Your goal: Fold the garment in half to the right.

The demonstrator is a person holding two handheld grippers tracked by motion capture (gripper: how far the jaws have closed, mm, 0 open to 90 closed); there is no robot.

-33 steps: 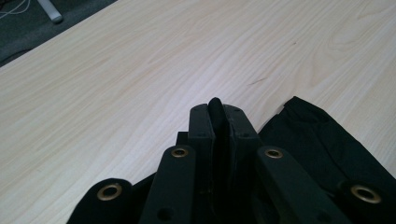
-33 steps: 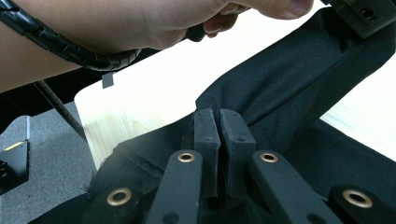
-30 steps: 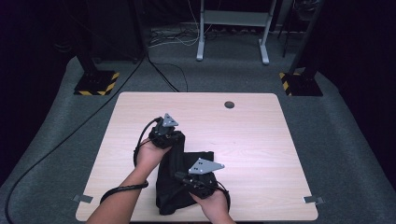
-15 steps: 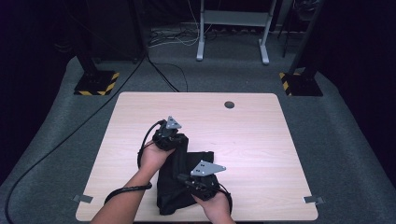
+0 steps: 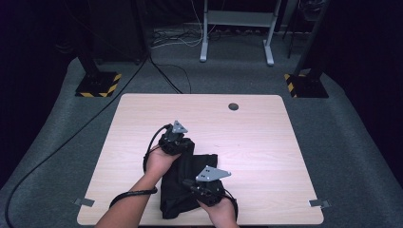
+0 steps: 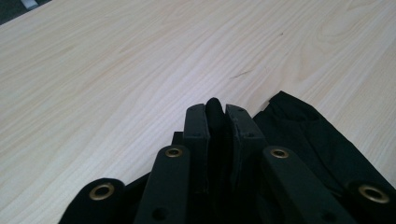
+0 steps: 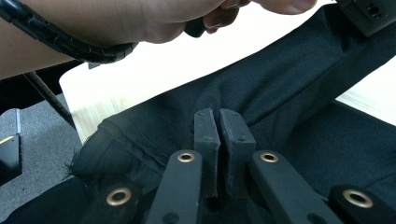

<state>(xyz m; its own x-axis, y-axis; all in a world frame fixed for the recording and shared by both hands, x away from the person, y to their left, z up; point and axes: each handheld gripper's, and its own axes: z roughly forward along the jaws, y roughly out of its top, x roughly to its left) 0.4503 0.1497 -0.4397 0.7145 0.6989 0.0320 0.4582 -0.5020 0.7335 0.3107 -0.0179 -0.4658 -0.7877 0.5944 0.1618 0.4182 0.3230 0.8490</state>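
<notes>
I've got both grippers on the black cloth (image 5: pixel 187 183), which lies bunched on the near side of the table (image 5: pixel 266 142). My left gripper (image 6: pixel 215 122) pinches a fold at the cloth's far edge; its jaws have just been easing open a little, though the cloth is between the pads. My right gripper (image 7: pixel 219 128) is clamped tight on a ridge of fabric near the table's front edge. I judge the folding partway done: the cloth is doubled over but lumpy, not yet flat or squared. No brand, label or writing readable anywhere.
</notes>
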